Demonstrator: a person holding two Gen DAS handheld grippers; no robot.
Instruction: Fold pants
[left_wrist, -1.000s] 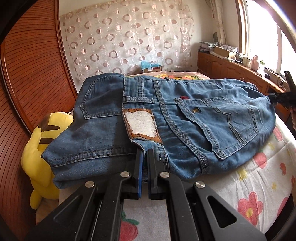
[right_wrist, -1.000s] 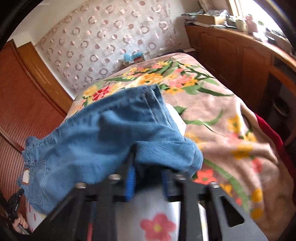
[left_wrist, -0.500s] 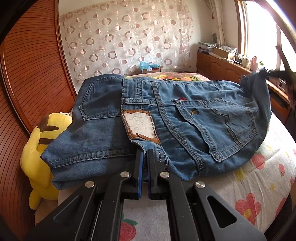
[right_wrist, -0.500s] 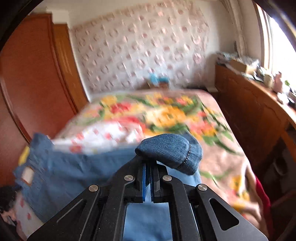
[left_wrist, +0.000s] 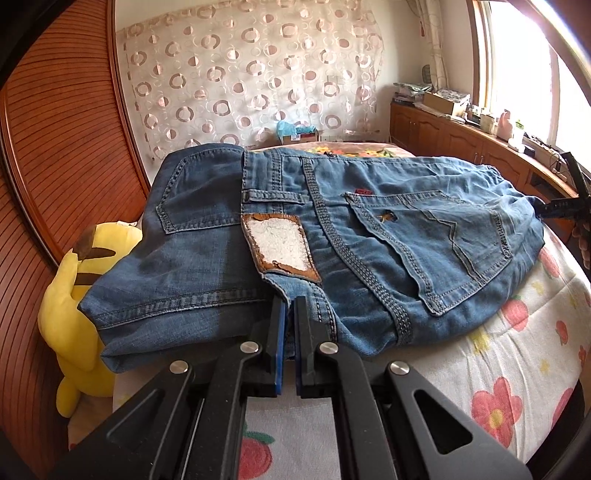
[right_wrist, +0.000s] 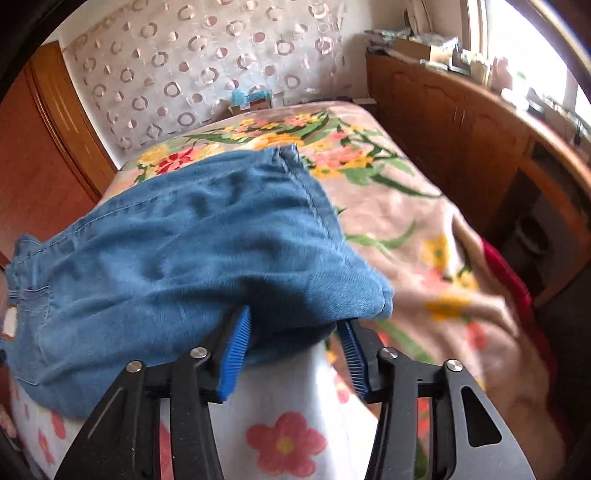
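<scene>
Blue jeans lie folded on the bed with the back pockets and a worn leather patch facing up. My left gripper is shut on the near edge of the waistband, just below that patch. At the far right of the left wrist view, the right gripper shows beside the jeans' folded end. In the right wrist view my right gripper has its jaws opening. The folded end of the jeans lies loose between the blue pads, which stand apart.
The bed has a white flowered sheet near me and a pink floral blanket beyond. A yellow plush toy sits against the wooden panel on the left. Wooden cabinets with clutter run along the right, under the window.
The right gripper lifted the folded end of the jeans, brought it back down onto the bed and parted its jaws. The left gripper stayed shut on the waistband without moving.
</scene>
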